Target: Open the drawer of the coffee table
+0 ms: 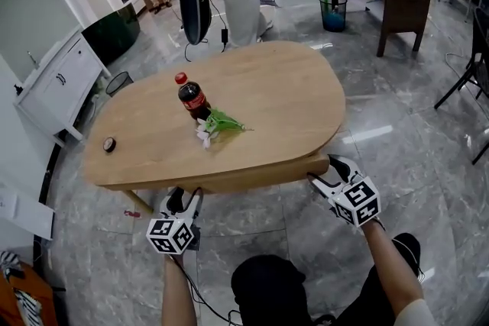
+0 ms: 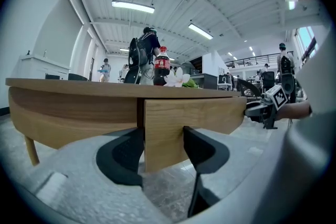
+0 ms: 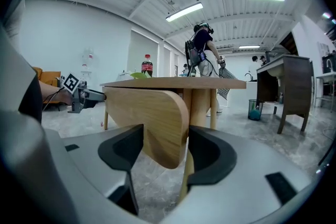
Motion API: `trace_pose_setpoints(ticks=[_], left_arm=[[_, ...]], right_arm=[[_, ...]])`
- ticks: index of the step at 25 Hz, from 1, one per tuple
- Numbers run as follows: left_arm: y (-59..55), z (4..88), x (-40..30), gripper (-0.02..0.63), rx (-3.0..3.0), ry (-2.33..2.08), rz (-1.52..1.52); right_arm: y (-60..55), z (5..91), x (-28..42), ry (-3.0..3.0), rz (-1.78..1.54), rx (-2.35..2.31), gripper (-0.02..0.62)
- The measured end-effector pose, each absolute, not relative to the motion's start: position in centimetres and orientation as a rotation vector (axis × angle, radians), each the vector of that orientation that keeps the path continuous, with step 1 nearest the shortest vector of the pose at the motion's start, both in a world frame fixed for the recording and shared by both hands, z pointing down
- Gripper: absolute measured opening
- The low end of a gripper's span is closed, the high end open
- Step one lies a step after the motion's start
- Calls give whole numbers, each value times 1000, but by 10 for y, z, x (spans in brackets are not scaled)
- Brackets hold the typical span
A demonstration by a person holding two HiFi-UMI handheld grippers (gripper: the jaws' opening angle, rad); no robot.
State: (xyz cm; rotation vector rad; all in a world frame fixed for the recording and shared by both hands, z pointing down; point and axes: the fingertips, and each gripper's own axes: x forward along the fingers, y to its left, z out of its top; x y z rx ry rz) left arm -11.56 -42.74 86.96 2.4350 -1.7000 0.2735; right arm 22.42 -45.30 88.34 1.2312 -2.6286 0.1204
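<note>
Wood drawer front (image 2: 194, 118) under the near edge of the table (image 1: 267, 95): left gripper (image 1: 186, 198) and right gripper (image 1: 321, 168) fingers clamp its two ends. Looks barely cracked open; whole pull left to do.

Head view: the coffee table top (image 1: 267, 88) covers the drawer body and the jaw tips of the left gripper (image 1: 184, 196) and right gripper (image 1: 324, 172). Small dark round item (image 1: 109, 143) near the top's left end: too small to identify. Cola bottle (image 1: 189, 97) label: illegible. Left gripper view: the right-hand jaw covers part of the drawer front (image 2: 210, 115). Drawer interior unseen in both gripper views.
</note>
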Motion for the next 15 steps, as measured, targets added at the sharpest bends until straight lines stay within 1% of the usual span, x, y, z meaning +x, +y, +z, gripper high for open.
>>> trace_pose_setpoints(ticks=[15], left_arm=[[-422, 874, -113, 233, 2419, -1672, 340]], right_arm=[[-448, 884, 221, -2611, 141, 1269, 276]])
